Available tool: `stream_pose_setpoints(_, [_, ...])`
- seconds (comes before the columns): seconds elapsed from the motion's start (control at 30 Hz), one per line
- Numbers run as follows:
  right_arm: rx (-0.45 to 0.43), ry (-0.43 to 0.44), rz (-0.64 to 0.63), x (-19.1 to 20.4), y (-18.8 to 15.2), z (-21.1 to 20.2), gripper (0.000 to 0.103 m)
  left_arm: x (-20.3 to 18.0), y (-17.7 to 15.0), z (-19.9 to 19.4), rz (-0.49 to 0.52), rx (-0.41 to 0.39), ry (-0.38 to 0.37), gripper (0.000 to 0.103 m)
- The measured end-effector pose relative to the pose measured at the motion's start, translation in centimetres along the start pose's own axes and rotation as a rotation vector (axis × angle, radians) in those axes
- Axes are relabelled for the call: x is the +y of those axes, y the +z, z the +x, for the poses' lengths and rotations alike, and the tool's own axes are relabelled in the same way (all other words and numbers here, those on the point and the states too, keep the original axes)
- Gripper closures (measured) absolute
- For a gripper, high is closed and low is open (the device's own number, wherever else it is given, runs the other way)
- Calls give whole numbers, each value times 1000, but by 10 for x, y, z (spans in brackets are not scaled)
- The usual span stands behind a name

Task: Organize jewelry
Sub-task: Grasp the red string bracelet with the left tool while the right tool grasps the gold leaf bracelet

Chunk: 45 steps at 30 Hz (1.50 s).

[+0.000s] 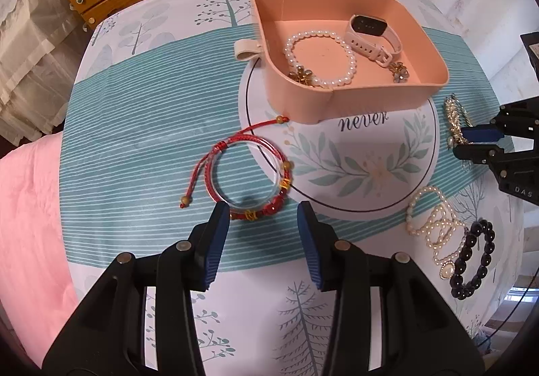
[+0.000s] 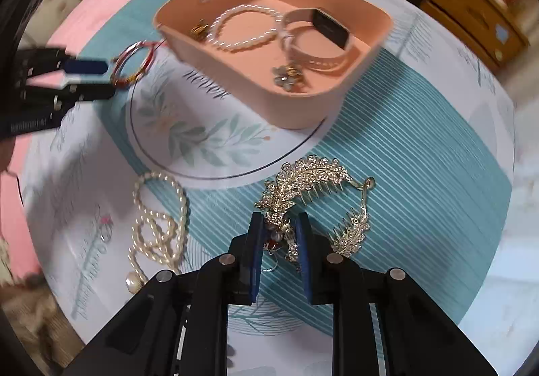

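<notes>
Right tool [image 2: 279, 224] straddles the gold hairpiece [image 2: 303, 184], pearl necklace [image 2: 158, 224] just beside.

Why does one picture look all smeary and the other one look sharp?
The right wrist view is smeared by motion: the pink tray and its watch streak, though the gold hair comb near the right gripper stays fairly crisp. The left wrist view is sharp, down to the red bracelet. Both lenses bend the table edges round.

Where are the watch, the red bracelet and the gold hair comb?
Watch [image 1: 365, 25]: left wrist view, on its dark screen.
Red bracelet [image 1: 202, 170]: left wrist view, on its woven cord.
Hair comb [image 2: 313, 174]: right wrist view, on its jewelled feather.
</notes>
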State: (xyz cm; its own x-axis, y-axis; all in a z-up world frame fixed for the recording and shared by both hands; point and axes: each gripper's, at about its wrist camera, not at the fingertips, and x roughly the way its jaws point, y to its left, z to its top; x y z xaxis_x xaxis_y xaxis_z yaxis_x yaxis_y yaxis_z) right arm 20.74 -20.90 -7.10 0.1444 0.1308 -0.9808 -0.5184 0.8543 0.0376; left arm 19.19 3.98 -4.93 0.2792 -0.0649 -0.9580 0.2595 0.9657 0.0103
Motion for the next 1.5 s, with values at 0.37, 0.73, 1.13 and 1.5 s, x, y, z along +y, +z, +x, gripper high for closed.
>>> stream_pose_setpoints(0.37, [-31,62,309,-39,12,-1,85,-8,17,16,36,40,17,65])
stream_pose_setpoints(0.73, [-48,83,379,-37,8,-3,85,-15,26,29,35,89,-3,95])
stream_pose_setpoints(1.13, [-99,89,388,-35,-7,-26,86,-11,25,-5,-77,-19,12,96])
stream_pose_setpoints(1.5, [-195,87,362,-11,-16,-90,99,-26,21,-95,-68,-176,-17,96])
